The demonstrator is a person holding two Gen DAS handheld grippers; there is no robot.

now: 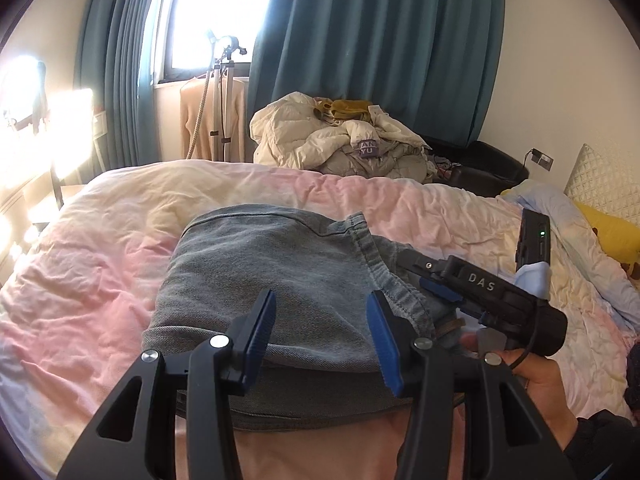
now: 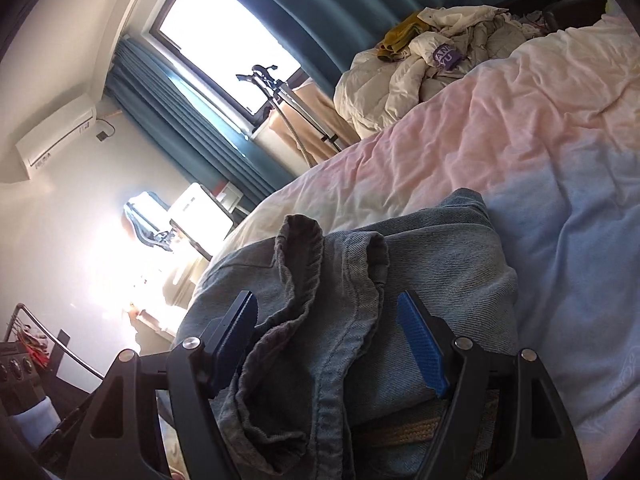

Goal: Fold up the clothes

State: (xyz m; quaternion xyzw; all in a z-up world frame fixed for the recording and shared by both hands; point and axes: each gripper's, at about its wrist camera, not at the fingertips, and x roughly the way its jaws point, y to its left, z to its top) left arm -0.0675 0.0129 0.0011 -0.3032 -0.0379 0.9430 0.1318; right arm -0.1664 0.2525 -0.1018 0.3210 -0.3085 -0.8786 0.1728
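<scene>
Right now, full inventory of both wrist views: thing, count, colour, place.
jeans: 1, grey-blue denim, folded on the bed, hems up at the right gripper
duvet: 1, pink-cream, covering the bed
clothes pile: 1, cream with mustard on top, past the bed's far edge
curtains: 2, teal, at the window
garment steamer: 1, grey, by the window
air conditioner: 1, white, on the wall
left gripper: 1, black with blue pads, open above the jeans
right gripper: 1, same, open astride the hems
</scene>
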